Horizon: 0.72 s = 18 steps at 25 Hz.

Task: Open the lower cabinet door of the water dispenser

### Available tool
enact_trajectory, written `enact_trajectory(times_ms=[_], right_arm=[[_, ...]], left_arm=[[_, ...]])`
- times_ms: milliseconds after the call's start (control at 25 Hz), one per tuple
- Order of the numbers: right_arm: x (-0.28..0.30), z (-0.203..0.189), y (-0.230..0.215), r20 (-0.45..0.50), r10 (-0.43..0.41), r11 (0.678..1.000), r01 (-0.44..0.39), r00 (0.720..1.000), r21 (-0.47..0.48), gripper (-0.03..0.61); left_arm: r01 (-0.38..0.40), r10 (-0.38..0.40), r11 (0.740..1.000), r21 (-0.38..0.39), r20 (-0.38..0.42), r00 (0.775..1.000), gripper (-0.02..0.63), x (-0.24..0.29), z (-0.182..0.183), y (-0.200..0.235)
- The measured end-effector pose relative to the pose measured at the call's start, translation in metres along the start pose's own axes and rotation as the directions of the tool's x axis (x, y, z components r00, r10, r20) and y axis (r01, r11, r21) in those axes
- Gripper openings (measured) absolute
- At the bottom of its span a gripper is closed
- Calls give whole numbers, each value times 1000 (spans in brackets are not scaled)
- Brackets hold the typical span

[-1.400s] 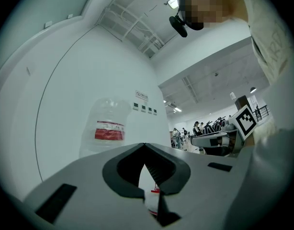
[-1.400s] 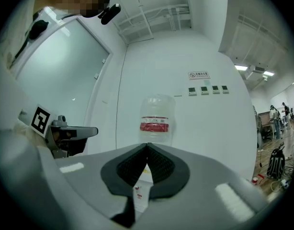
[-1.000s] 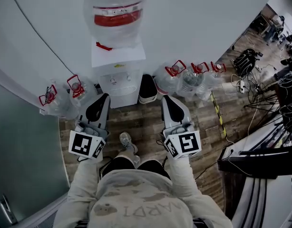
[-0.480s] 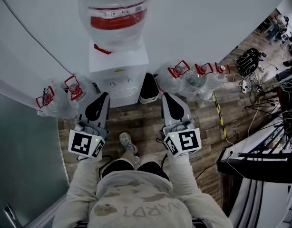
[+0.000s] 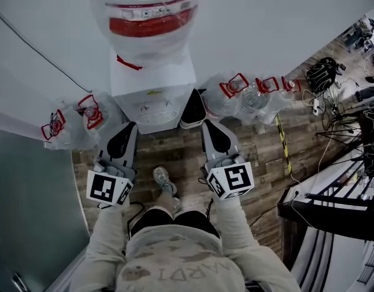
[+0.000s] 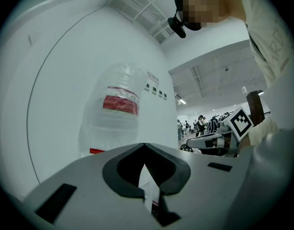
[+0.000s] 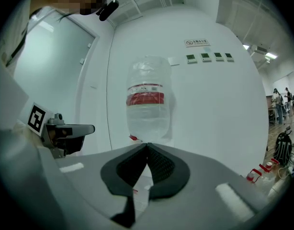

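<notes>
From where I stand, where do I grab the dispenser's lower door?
Probably a handle or free edge on the water dispenser front, below the taps, coming straight from your side. That face is foreshortened; no handle shows. The left gripper and right gripper are shut; open one first.

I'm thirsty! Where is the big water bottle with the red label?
In the head view the big water bottle is at the top centre, on top of the white water dispenser against the wall, with spare bottles on the floor either side.
</notes>
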State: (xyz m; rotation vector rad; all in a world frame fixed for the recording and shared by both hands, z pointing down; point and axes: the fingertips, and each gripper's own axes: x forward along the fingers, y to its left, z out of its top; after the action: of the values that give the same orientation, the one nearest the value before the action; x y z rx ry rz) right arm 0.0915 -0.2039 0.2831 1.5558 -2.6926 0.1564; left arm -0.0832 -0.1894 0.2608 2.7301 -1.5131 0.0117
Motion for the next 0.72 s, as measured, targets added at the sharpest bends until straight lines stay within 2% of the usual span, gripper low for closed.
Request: enact_trajectory(times_ms=[400,720], right_arm=[[33,-73,-15,-89,0,999,4,996,41,9],[47,-137,-23,-129,7,998,2,992,69,9]], left_arm=[[18,-19,1000,-24,-48,999,2,19,-57,13],[76,-77,997,-9,-68,995,2,28,-106,8]])
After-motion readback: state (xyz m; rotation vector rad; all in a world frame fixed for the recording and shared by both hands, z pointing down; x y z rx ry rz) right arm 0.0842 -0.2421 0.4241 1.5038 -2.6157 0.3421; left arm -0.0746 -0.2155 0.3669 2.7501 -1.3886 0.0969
